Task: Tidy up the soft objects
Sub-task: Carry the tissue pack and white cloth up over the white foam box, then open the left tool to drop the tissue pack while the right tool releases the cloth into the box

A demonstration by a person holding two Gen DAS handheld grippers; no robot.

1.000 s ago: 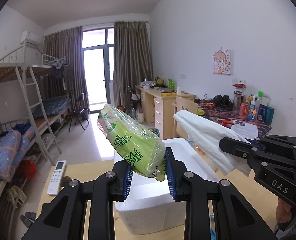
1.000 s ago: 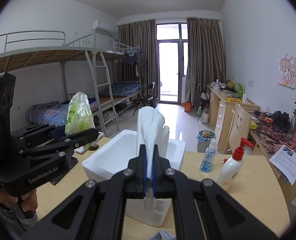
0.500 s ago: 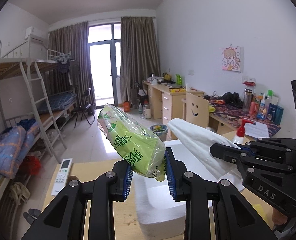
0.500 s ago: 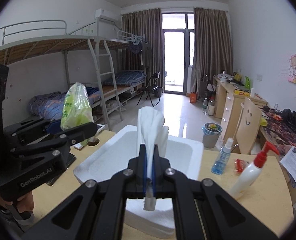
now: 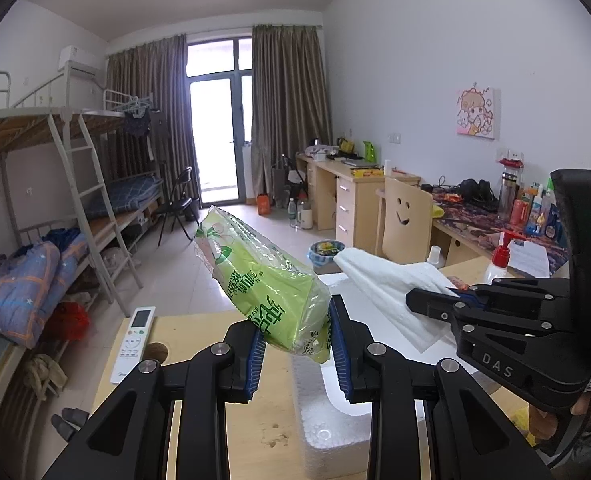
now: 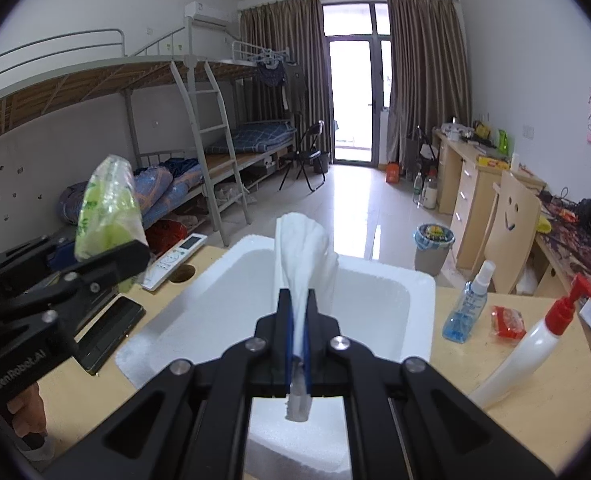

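Observation:
My left gripper (image 5: pixel 295 328) is shut on a green plastic tissue pack (image 5: pixel 263 280), held up above the wooden table just left of a white foam box (image 5: pixel 327 420). The pack also shows in the right wrist view (image 6: pixel 107 208). My right gripper (image 6: pixel 299 312) is shut on a folded white cloth (image 6: pixel 303 252) and holds it upright over the open foam box (image 6: pixel 375 304). The cloth also shows in the left wrist view (image 5: pixel 391 284), with the right gripper (image 5: pixel 447 300) to the right of the pack.
On the table lie a white remote (image 6: pixel 175 258), a dark phone (image 6: pixel 109 330), a blue spray bottle (image 6: pixel 467 304), a red packet (image 6: pixel 507 322) and a white pump bottle (image 6: pixel 535 340). Beyond stand bunk beds, a bin (image 6: pixel 431 248), chair and desks.
Both grippers have shifted left and tilted down a little relative to the foam box, so more of the box's inside and the table show. Both grips are unchanged.

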